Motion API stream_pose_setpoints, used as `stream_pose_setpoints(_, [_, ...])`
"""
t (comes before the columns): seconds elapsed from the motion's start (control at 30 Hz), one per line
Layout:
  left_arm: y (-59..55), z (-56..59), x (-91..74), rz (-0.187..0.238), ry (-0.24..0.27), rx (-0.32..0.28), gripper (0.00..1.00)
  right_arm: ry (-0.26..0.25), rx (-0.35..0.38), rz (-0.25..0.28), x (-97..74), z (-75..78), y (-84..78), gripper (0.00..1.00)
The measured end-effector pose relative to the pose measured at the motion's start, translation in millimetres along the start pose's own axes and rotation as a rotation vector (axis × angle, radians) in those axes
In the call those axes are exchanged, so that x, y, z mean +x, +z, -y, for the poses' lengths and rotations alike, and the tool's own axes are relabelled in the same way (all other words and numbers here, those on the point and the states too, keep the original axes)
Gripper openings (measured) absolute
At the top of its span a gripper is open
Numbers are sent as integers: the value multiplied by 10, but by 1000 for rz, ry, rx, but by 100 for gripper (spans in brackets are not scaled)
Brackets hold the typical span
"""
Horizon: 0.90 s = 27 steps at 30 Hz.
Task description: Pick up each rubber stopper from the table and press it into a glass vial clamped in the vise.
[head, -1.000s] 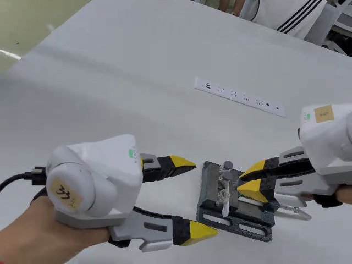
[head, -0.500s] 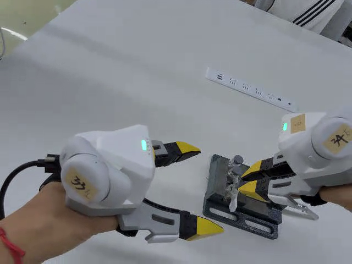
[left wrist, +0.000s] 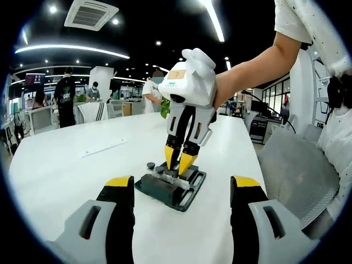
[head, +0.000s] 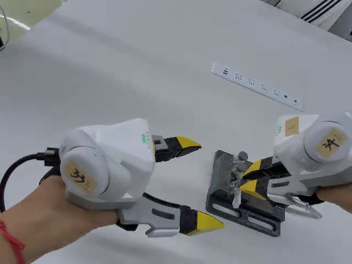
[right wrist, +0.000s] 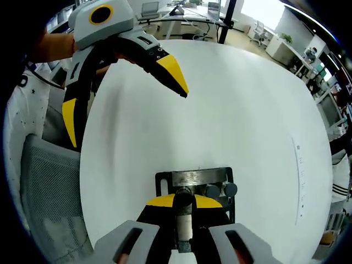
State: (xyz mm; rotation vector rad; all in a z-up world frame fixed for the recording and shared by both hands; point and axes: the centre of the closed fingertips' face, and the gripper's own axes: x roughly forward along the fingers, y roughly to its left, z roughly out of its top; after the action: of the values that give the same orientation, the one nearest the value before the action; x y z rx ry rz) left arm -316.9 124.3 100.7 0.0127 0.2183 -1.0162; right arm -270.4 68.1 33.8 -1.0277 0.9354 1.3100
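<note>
**Right gripper [head: 250, 179] now steeper over the dark metal bench vise [head: 247, 218]**

Since a second ago the right gripper has rolled upright, so its labelled rear faces the headset, while its yellow tips have stayed at the vise. The left gripper [head: 206, 184] has barely shifted. It hovers just left of the vise, jaws spread wide with nothing between them.

In the right gripper view the jaws are drawn almost together and pinch a small dark rubber stopper [right wrist: 183, 197]. The stopper sits on the mouth of a clear glass vial [right wrist: 185, 226], which stands upright, clamped in the vise. How deep the stopper has gone is hard to judge, since the tips hide the rim.

To finish the press well, push straight down the vial's axis. A sideways lean could cock the stopper or lever the glass against the clamp. Ease the grip only once the stopper stops sinking.

Two small grey round heads [right wrist: 220, 191] sit beside the vial on the vise; keep the tips off them. A long white power strip [head: 257, 86] lies well beyond on the white table [head: 126, 71], out of the way. The left gripper's black cable [head: 14, 173] trails toward the person.
</note>
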Motion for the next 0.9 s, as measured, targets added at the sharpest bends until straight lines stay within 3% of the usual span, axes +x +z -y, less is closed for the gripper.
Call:
stream_pose_setpoints(0.4, [11,24,21,5,-5,-3,70,-12,-35,-22,37,-1,-9,5])
stream_pose_setpoints(0.67, [6,23,11,7,-3,-7,69,-28,-106,-67,45,-25,14,5])
stream_pose_setpoints(0.9, [-2,22,23,5,-4,-8,69,-51,-127,-93,69,-4,12,5])
